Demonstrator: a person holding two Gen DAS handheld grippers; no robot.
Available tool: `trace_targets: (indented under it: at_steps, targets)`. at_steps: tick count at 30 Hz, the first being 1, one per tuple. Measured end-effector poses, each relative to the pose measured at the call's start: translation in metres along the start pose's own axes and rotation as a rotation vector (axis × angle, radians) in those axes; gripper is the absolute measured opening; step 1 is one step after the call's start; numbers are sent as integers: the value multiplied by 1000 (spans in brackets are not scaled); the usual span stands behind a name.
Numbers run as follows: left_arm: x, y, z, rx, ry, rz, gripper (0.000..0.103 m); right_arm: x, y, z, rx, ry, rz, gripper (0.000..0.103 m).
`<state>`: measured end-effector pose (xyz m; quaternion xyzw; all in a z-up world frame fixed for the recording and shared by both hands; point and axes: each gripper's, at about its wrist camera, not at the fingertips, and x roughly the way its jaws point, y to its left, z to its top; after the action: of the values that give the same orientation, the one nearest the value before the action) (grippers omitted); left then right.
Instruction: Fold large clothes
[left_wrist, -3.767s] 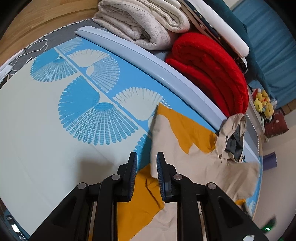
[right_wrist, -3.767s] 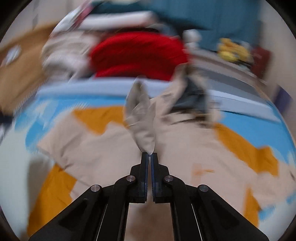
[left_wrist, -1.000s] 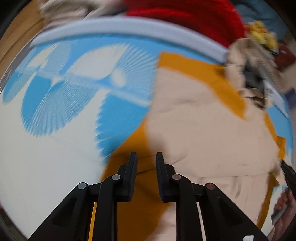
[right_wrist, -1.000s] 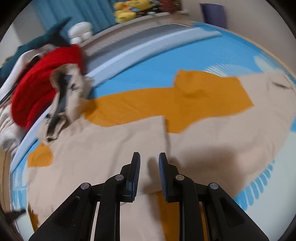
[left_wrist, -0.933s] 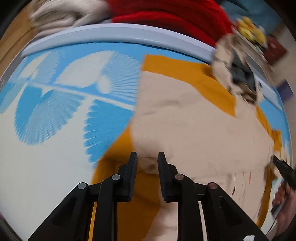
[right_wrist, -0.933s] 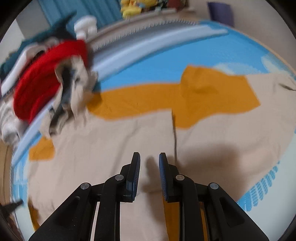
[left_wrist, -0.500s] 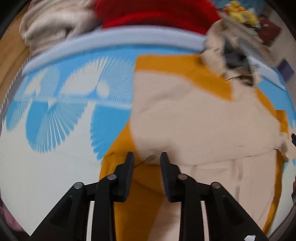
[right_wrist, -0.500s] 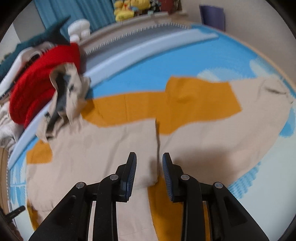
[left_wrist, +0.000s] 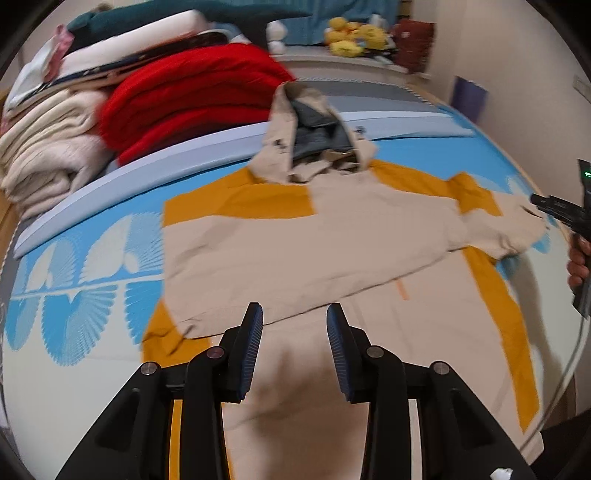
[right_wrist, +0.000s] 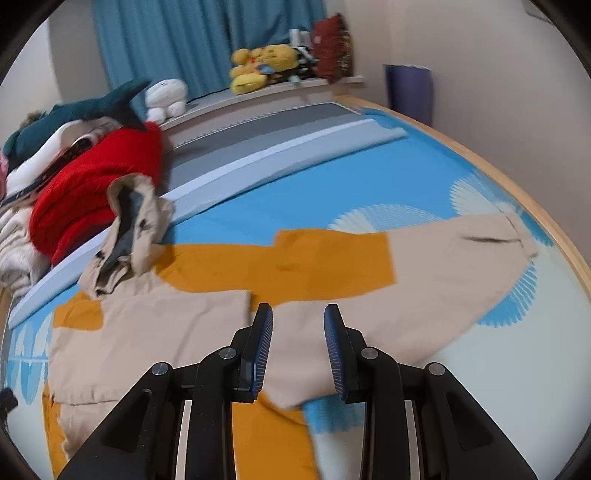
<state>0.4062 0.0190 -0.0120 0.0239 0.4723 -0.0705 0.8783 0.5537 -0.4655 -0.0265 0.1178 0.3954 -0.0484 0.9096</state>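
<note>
Blue-patterned bed — beige-and-orange hooded jacket lies flat, one sleeve folded across.

— How do the two grippers stand?

— The left gripper points steeply down, its jaws opening with nothing between them. The right gripper tilts down too, jaws apart and empty.

— And the person?

— A hand grips the right tool's handle at the left view's edge.
</note>
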Motion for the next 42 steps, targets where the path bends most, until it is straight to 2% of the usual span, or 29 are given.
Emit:
trace_targets:
  at_steps: [6,9,13,16,23,33,39,42]
  targets:
    - [8,-23,0,59,-5,10,33,11,-79,1,77,-7,-68,30]
    - [17,-23,1,40,15,1,33,19,-123,-2,143,-1,-108,19]
    - [29,-24,1,37,44,13,33,31,-175,-8,253,8,-143,19]
    - [37,-24,1,36,59,16,33,40,-199,-16,321,20,-157,20]
    - [55,-22,-3,22,98,13,33,49,-241,-17,396,9,-156,20]
    - [63,-18,-5,21,113,25,33,78,-278,-20,483,36,-153,21]
    - [69,-15,-5,21,123,30,33,99,-289,-37,530,70,-150,29]
    - [72,-14,-6,23,129,36,33,105,-300,-41,597,48,-121,34]
